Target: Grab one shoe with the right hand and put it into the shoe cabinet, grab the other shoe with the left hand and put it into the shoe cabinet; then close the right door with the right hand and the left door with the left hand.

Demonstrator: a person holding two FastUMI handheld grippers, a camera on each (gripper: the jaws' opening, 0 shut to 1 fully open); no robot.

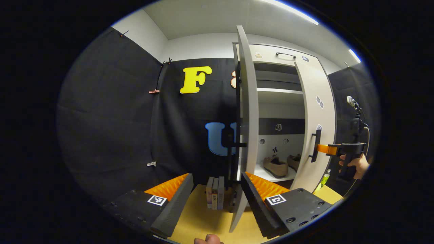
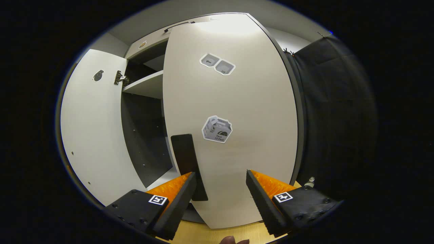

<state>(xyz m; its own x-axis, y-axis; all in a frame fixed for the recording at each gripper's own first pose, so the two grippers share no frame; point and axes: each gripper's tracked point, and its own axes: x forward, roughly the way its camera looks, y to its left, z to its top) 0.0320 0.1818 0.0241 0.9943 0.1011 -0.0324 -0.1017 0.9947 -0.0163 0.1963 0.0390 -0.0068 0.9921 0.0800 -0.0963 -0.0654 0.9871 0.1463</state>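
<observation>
Left tool (image 1: 217, 200) spread wide and released, gripping nothing, poised before the edge of the shoe cabinet's left door (image 1: 249, 112), which stands open and edge-on in the left gripper view. Right tool (image 2: 220, 200) likewise parted and released, facing the front of the right door (image 2: 234, 118), its fingers to either side of the door's lower part, with the dark handle (image 2: 188, 162) just by the finger seen at left; whether either finger touches the door cannot be told. Seen farther off in the left gripper view, that same right tool (image 1: 327, 149) held level by a hand (image 1: 354, 166) close to the right door's handle (image 1: 316, 145), contact again impossible to tell. Both shoes (image 1: 281, 164) side by side on the bottom shelf (image 1: 268, 174) inside the shoe cabinet (image 1: 281, 54), toes toward the opening. Right door partly swung in, leaving a gap onto the interior. Several books (image 1: 215, 193) upright on the wooden counter (image 1: 203, 220) beside the left door's foot. Stickers (image 2: 217, 128) on the right door's face.
</observation>
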